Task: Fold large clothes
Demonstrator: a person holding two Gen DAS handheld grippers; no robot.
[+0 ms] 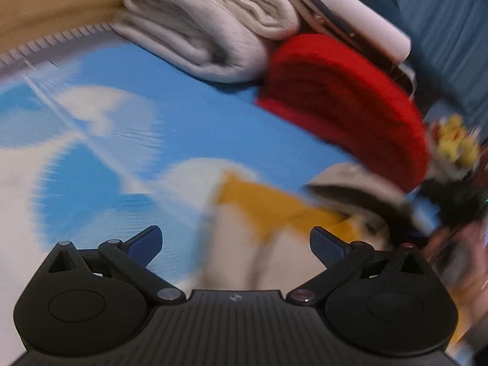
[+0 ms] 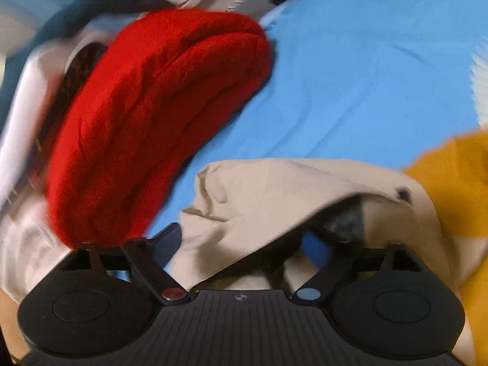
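Just ahead of both wide-spread jaws, beige garment [image 2: 274, 189] on blue sheet [image 2: 366, 76], unpinched.

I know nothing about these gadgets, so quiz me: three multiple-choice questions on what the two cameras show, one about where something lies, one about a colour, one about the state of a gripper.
1. Where does the red folded garment lie relative to the pale grey folded garment in the left wrist view?
A. to its right, right next to it
B. far to its left
C. underneath it

2. What colours is the bed sheet?
A. green with black
B. blue with white patches
C. plain pink

3. How does the left gripper stand?
A. shut on the red garment
B. shut on nothing
C. open, nothing between its fingers

Answers:
1 A: the red fold sits right beside the grey one's right edge.
2 B: blue cloth with white cloud shapes.
3 C: the two blue pads are wide apart over the beige and yellow garment.
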